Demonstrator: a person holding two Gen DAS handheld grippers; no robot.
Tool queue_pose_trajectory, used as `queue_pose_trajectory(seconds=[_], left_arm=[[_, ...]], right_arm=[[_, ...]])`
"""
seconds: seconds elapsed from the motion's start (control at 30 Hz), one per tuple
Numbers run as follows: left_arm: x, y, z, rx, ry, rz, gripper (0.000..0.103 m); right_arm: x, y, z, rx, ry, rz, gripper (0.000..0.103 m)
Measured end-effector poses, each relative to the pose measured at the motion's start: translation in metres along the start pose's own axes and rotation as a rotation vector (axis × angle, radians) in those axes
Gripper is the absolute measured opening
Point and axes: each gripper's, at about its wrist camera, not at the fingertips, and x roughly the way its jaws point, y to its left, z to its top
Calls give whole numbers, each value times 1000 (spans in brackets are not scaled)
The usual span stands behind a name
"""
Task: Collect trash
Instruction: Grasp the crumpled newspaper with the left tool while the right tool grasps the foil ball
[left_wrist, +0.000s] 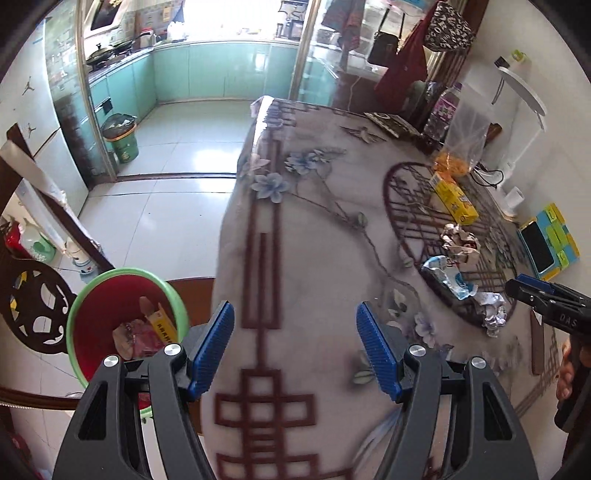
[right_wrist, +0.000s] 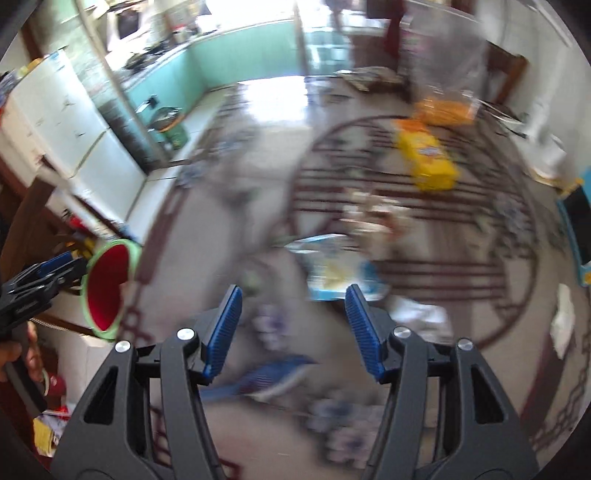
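Note:
My left gripper (left_wrist: 295, 347) is open and empty above the table's left edge. A red bin with a green rim (left_wrist: 125, 317) stands below to the left and holds wrappers and a yellow box. Trash lies on the table at the right: a crumpled paper ball (left_wrist: 460, 240), a blue-white wrapper (left_wrist: 448, 277) and crumpled foil (left_wrist: 493, 312). My right gripper (right_wrist: 293, 328) is open and empty; its view is blurred. The blue-white wrapper (right_wrist: 338, 271) lies just ahead of it. The bin (right_wrist: 109, 288) shows at the left. The right gripper also shows in the left wrist view (left_wrist: 546, 299).
The table (left_wrist: 314, 240) has a flowered cloth. A yellow box (left_wrist: 454, 197), a clear bag of orange snacks (left_wrist: 461, 147), a bottle (left_wrist: 443, 107), a white lamp (left_wrist: 524, 96) and a phone on a coloured box (left_wrist: 546, 243) stand along the right. A green floor bin (left_wrist: 122, 136) stands in the kitchen doorway.

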Motion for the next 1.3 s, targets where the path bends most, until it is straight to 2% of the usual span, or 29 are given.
queue_pose_trajectory(seconds=[0.13, 0.2, 0.3, 0.43, 0.5, 0.63, 0.73, 0.83, 1.0, 1.13, 1.23, 1.3], left_arm=[[15, -46, -1, 28, 33, -44, 66], [24, -74, -4, 65, 54, -51, 66], [34, -106, -9, 90, 80, -65, 66], [46, -140, -11, 104, 107, -76, 66], [52, -157, -9, 116, 116, -76, 66], [60, -184, -2, 117, 116, -86, 66], [66, -201, 2, 115, 116, -91, 66], [74, -215, 4, 113, 124, -92, 66], [97, -229, 10, 92, 167, -90, 65], [117, -247, 25, 129, 167, -76, 65], [134, -258, 39, 137, 174, -77, 65], [147, -262, 48, 133, 183, -78, 65]], right_arm=[[19, -49, -10, 42, 78, -84, 57], [34, -67, -17, 59, 123, -92, 57], [57, -84, -27, 71, 177, -77, 57], [74, -96, -37, 76, 212, 5, 55], [75, -100, -37, 78, 214, 51, 50], [74, -99, -37, 31, 213, 90, 44], [71, -107, -34, 6, 206, 90, 42], [68, -131, -26, 22, 180, 62, 41], [69, -160, -18, 23, 162, 7, 42], [70, -181, -16, 40, 161, 1, 43], [69, -193, -14, 70, 164, 7, 47], [67, -202, -11, 97, 161, 26, 54]])
